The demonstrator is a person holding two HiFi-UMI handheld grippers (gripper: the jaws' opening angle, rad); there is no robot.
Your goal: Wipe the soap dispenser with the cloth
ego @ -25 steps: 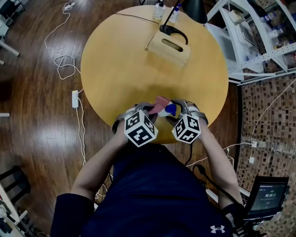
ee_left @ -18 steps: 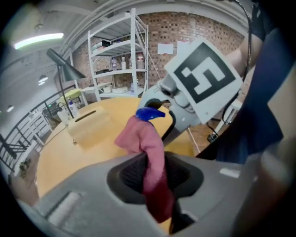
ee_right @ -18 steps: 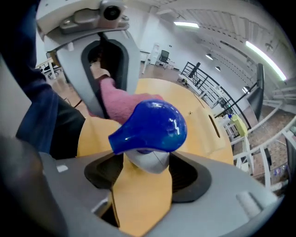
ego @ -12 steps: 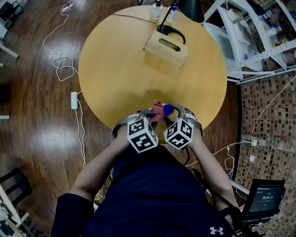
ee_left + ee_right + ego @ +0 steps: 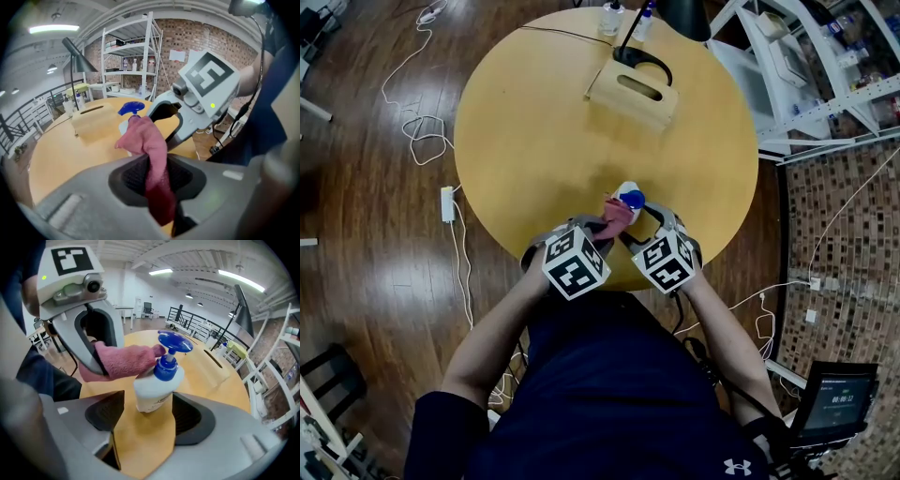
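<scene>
The round wooden table (image 5: pixel 534 141) has the white soap dispenser (image 5: pixel 154 387) near its front edge. The right gripper (image 5: pixel 143 418) has just been opening its jaws, and the bottle stands loose between them. The left gripper (image 5: pixel 157 176) pinches the pink cloth (image 5: pixel 147 140), which touches the bottle's top.

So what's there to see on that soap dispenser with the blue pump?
The soap dispenser is a small white plastic bottle with a blue pump head and a faint label. It sits on the round wooden table between the right tool's jaws, which have just been opening. The pink cloth held by the left tool touches its neck.
</scene>
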